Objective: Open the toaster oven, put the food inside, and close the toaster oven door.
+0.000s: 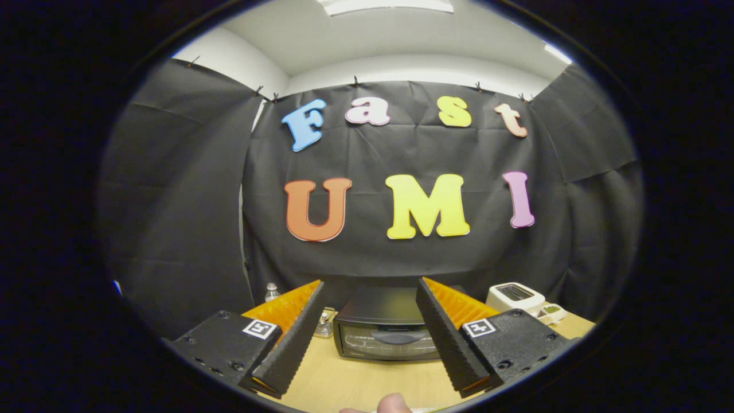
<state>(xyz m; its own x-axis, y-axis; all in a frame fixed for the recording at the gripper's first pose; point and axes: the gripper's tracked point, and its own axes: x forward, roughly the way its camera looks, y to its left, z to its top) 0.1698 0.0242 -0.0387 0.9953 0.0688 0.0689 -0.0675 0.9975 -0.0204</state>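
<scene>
A black toaster oven [385, 331] stands on the wooden table [350, 381] beyond my fingers, seen through the gap between them. Its glass door is closed, with a dark handle across the top of the glass. My gripper [373, 287] is open, held above the table some way back from the oven, and nothing is between the fingers [298, 338]. A fingertip of a person [393, 403] shows on the near side of the table, below the gripper.
A white toaster [515, 296] sits at the back right of the table, with a small pale object [551, 312] beside it. A small bottle [272, 291] stands at the back left, and a little clear jar [324, 324] is just left of the oven.
</scene>
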